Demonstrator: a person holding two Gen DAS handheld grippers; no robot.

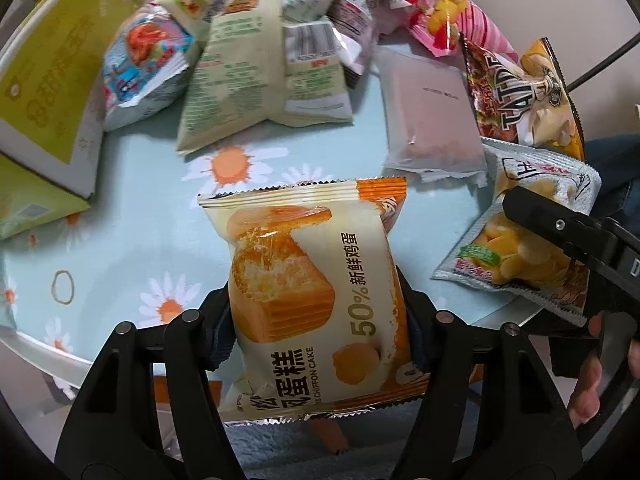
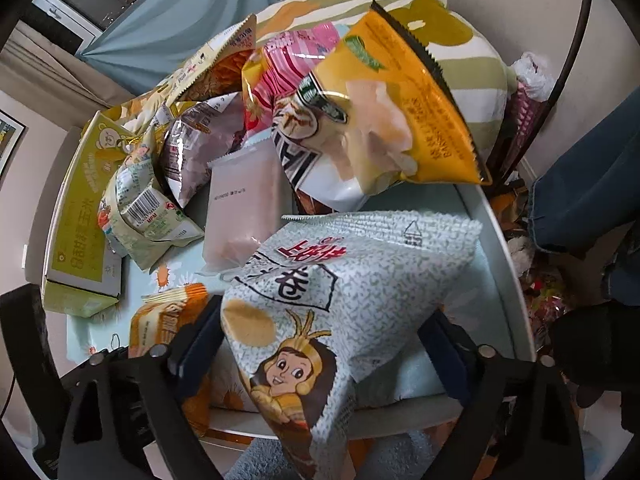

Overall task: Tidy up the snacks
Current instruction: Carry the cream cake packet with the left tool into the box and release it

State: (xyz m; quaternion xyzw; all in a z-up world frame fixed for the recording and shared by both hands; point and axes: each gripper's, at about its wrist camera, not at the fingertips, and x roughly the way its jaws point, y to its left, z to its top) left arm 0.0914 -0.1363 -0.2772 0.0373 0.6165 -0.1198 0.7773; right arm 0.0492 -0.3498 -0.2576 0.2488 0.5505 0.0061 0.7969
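Observation:
My left gripper (image 1: 318, 320) is shut on an orange-and-white chiffon cake packet (image 1: 316, 292), held over the near edge of the daisy-print table (image 1: 132, 240). The packet also shows in the right wrist view (image 2: 168, 320). My right gripper (image 2: 320, 344) is shut on a grey speckled chip bag with a cartoon girl (image 2: 340, 292); the same bag shows at the right of the left wrist view (image 1: 532, 232), pinched by the right gripper's black fingers (image 1: 560, 228). Behind lies a heap of snack packets.
A yellow-green carton (image 1: 44, 92) lies at the table's left. The heap holds pale green packets (image 1: 256, 68), a mauve packet (image 1: 432, 120), a pink candy bag (image 1: 448, 20) and an orange chip bag (image 2: 392, 108). The table's white rim (image 2: 500, 264) runs at the right.

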